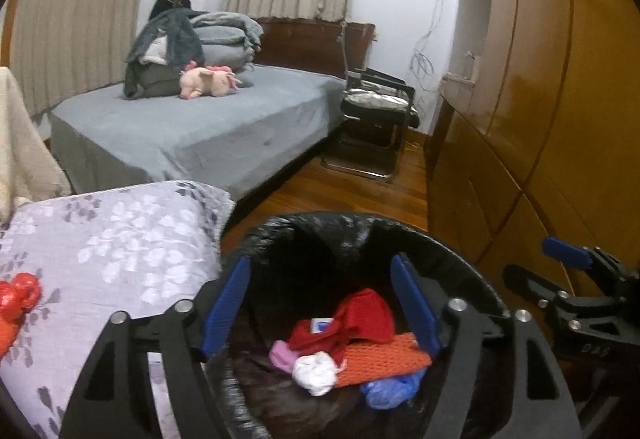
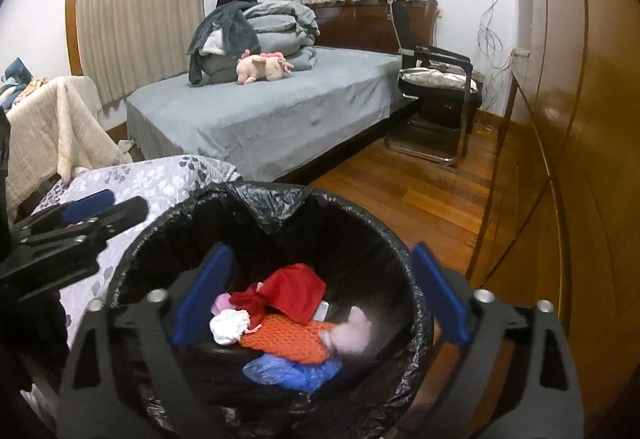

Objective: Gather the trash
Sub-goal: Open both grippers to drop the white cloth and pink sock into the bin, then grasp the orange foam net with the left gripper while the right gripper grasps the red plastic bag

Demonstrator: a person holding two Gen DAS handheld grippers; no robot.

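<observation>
Black-lined bin (image 2: 280, 199), red cloth (image 2: 296, 291), orange knit (image 2: 288, 343), grey floral-print cover (image 1: 120, 231).

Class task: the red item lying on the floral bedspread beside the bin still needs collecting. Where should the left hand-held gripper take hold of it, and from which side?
Only the red item's bulging, crumpled end shows at the left wrist view's edge. Grip that bulge from above, fingers straddling it, since it lies flat on the bedspread. The left hand-held gripper is open over the bin.
</observation>
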